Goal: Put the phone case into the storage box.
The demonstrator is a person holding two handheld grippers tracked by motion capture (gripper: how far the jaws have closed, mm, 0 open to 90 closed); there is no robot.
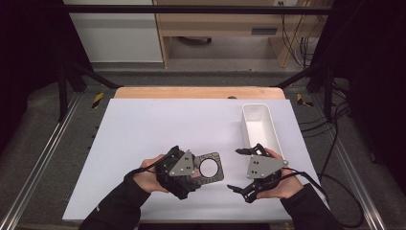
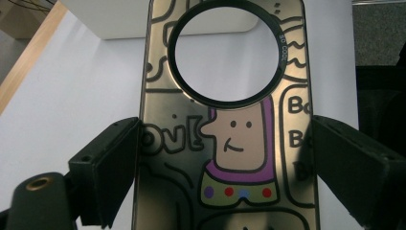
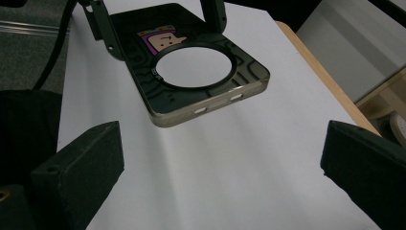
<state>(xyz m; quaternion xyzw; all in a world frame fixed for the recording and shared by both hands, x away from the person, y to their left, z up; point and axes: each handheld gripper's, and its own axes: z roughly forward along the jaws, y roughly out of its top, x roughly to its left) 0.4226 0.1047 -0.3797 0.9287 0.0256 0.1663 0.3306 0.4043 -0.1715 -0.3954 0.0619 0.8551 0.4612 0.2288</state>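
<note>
**Phone Case Held Over the Table**

While the left gripper [image 1: 191,168] squeezes the phone case [image 1: 208,167] from both sides, the case sticks out flat above the white table [image 1: 143,139]. In the left gripper view, the two black jaws press on the long edges of the case [image 2: 225,143]. It has a big round hole and a cartoon face with a purple collar. In the right gripper view, the case [image 3: 191,86] hangs a little above the table, with small slots on its end. The right gripper [image 1: 242,170] is wide open and holds nothing. It sits near the case, not touching it. A white bin [image 1: 261,125] stands just behind the right gripper.
</note>
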